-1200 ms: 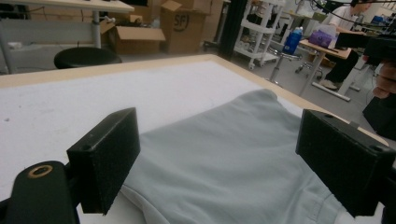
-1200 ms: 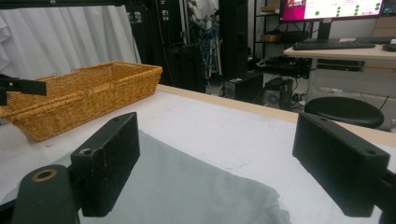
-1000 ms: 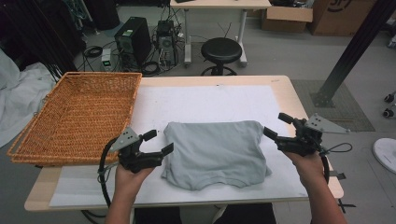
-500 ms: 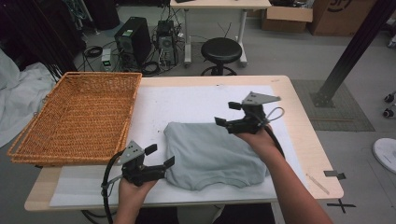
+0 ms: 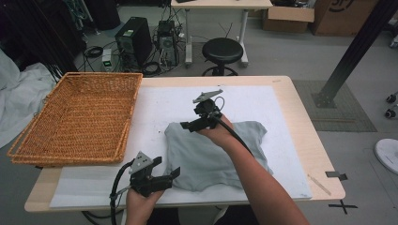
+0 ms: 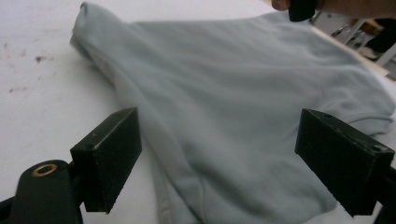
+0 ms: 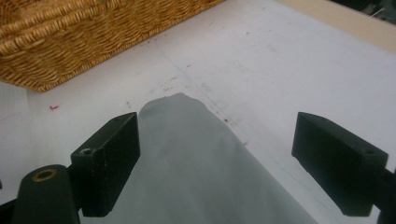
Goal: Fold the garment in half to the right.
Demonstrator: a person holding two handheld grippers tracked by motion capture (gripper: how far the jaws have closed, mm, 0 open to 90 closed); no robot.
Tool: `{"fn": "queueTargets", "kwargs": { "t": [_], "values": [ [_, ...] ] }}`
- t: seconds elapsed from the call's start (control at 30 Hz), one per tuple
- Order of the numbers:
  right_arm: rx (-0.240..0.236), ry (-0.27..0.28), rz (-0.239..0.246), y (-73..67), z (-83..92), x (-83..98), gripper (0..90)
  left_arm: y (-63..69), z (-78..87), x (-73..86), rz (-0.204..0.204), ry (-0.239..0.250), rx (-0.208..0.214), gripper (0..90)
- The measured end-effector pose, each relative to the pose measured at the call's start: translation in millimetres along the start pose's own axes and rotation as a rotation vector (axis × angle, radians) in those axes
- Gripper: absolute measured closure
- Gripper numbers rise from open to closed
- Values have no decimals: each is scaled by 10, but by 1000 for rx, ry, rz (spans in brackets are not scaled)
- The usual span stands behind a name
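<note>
A grey folded garment (image 5: 216, 150) lies on the white mat (image 5: 155, 101) in the middle of the table. My right gripper (image 5: 191, 120) reaches across it to its far left corner and stands open. In the right gripper view that rounded corner (image 7: 182, 121) lies between the spread jaws of the right gripper (image 7: 215, 140), untouched by the pads. My left gripper (image 5: 168, 168) stands open at the garment's near left edge. In the left gripper view the cloth (image 6: 233, 93) spreads ahead between the wide jaws of the left gripper (image 6: 219, 144), and the other hand (image 6: 303, 7) shows at the top.
An empty wicker basket (image 5: 80, 117) sits on the table's left side, its rim close in the right gripper view (image 7: 70, 32). Behind the table stand a black stool (image 5: 221, 49) and computer cases. A strip of tape (image 5: 319, 184) lies near the front right corner.
My right hand has swept from the garment's right edge across to its far left corner. My left gripper has sunk a little toward the front edge. The garment looks slightly more bunched.
</note>
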State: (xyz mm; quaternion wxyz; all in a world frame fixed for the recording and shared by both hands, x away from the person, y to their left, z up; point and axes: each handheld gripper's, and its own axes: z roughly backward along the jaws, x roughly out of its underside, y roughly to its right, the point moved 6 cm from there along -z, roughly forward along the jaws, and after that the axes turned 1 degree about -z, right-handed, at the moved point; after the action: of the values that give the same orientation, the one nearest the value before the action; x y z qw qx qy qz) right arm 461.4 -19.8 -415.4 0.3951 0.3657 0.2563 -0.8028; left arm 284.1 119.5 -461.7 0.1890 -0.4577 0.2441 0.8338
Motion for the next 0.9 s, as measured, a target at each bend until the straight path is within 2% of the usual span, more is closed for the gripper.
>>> {"fn": "queueTargets", "kwargs": {
  "t": [0.1, 0.13, 0.17, 0.2, 0.4, 0.57, 0.67, 0.73, 0.83, 0.9],
  "values": [
    [19, -35, 4, -15, -169, 15, 146, -21, -22, 47, 12, -14, -23, 152],
    [43, -42, -6, -10, -226, 19, 147, -25, -29, 61, 17, -16, -24, 152],
    [48, -48, -23, -12, -279, 23, 147, -25, -38, 76, 21, -22, -24, 153],
    [46, -57, -37, -30, -341, 27, 147, -24, -42, 85, 21, -25, -26, 152],
    [38, -96, -20, -176, -575, -8, 154, -11, -60, 151, 16, -51, -47, 154],
    [44, -145, -12, -240, -774, -9, 181, 5, -97, 221, 10, -97, -68, 159],
    [52, -178, -21, -246, -861, 26, 224, 25, -126, 270, 14, -144, -64, 184],
    [51, -199, -16, -249, -907, 58, 271, 37, -128, 277, 9, -140, -77, 193],
    [46, -222, -6, -251, -937, 93, 338, 85, -146, 279, 24, -135, -85, 220],
    [35, -231, 7, -262, -945, 102, 414, 147, -160, 294, 9, -129, -73, 320]
  ]
}}
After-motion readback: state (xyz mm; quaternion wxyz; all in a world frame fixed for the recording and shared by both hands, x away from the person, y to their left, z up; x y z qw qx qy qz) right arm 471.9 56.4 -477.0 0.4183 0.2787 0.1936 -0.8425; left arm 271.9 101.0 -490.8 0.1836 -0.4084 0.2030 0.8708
